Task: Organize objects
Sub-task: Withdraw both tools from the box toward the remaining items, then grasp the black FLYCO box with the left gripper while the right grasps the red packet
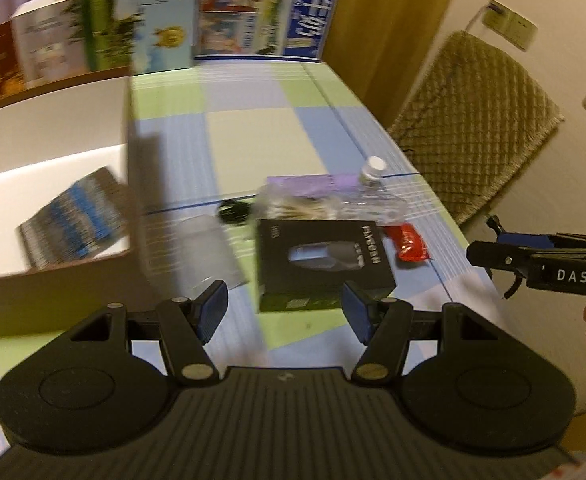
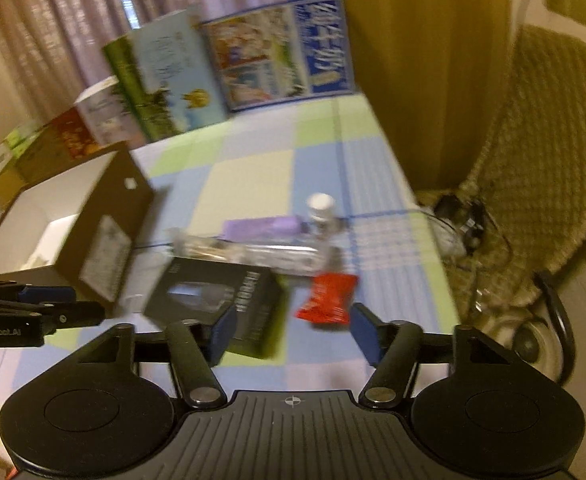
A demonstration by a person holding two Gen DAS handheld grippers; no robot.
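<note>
On the checked tablecloth lies a black mouse box (image 1: 321, 264) (image 2: 217, 300). Right of it is a red snack packet (image 1: 407, 244) (image 2: 327, 298). Behind them lie a clear bottle with a white cap (image 1: 373, 196) (image 2: 321, 216), a purple pack (image 1: 309, 182) (image 2: 261, 226) and a clear bag (image 1: 293, 204). My left gripper (image 1: 285, 308) hovers open just before the black box, nothing between its fingers. My right gripper (image 2: 295, 332) is open too, the red packet just ahead of its gap. An open brown carton (image 1: 53, 120) (image 2: 105, 208) stands at left with a blue-grey booklet (image 1: 77, 220) inside.
Picture books (image 1: 245, 8) (image 2: 277, 48) stand along the table's back edge. A frosted clear container (image 1: 209, 252) and a black round item (image 1: 233, 212) lie beside the carton. A chair with a quilted cover (image 1: 473, 120) (image 2: 541, 160) is right of the table's edge.
</note>
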